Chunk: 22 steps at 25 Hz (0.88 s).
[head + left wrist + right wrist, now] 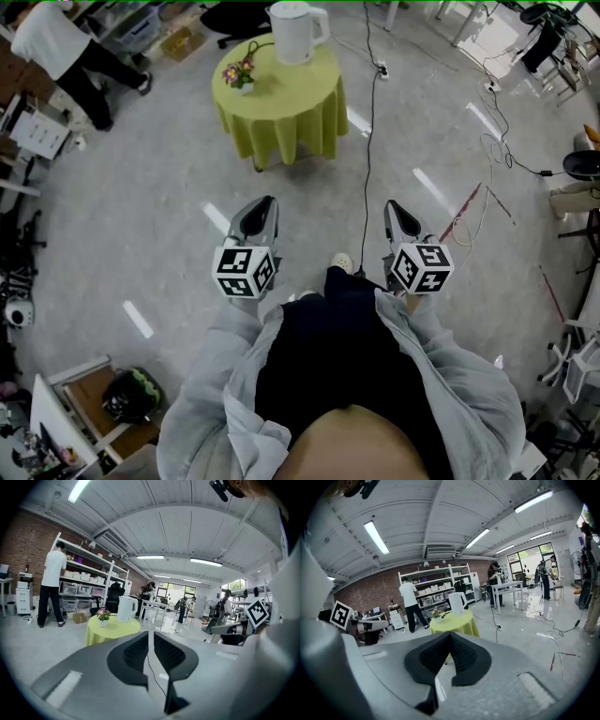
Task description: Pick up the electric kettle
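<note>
the kettle is small and far off in both gripper views, so its spout and base are hard to make out. in the head view its lid sits close under the top edge. it stands upright, long axis vertical, on the far part of the round table, with its handle turned to the right in the head view. a yellow-green cloth hides nearly all of the table's legs. a flower pot stands on the table just left of the kettle.

the left gripper and right gripper are on the table's near side, well apart from it, over the floor and pointing toward it. the left jaws show only a thin slit, the right jaws meet at their tips, and neither holds anything. grey sleeves and marker cubes hide the hands.
</note>
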Each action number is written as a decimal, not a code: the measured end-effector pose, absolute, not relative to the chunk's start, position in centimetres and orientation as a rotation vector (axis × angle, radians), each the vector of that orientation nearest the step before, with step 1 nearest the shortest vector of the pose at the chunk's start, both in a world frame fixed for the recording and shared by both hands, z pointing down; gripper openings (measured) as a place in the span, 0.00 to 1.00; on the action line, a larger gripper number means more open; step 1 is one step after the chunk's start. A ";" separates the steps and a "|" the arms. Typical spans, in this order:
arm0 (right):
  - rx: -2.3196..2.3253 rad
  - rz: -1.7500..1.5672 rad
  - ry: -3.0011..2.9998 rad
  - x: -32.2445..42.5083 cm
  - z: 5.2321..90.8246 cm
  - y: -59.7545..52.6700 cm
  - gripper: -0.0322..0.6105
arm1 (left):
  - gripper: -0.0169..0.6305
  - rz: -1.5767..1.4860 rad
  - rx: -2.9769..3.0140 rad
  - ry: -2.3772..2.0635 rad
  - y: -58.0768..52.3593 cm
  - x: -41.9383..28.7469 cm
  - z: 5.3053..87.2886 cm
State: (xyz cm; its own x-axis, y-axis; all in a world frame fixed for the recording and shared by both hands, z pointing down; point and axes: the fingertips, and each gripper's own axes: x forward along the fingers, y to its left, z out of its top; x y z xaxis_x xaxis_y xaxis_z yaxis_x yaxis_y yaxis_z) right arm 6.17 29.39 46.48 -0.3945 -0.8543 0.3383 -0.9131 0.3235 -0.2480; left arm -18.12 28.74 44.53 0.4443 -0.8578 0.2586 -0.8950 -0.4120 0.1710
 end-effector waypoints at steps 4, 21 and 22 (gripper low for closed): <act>1.625 0.595 -2.456 8.3 46.2 25.6 0.05 | 0.32 0.150 2.431 -1.520 24.8 -15.8 44.1; 1.611 0.651 -2.453 13.9 47.4 19.4 0.05 | 0.50 0.142 2.406 -1.484 18.7 -9.5 45.3; 1.613 0.653 -2.452 14.0 47.4 19.3 0.05 | 0.50 0.145 2.408 -1.483 18.4 -9.4 45.3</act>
State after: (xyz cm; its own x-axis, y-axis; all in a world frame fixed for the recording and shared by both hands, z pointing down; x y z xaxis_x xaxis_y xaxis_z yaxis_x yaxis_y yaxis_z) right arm 14.01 19.26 47.43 -0.4183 -0.8417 0.3414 -0.9001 0.3334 -0.2806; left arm -9.40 18.44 45.31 0.4594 -0.8539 0.2447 -0.8851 -0.4168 0.2072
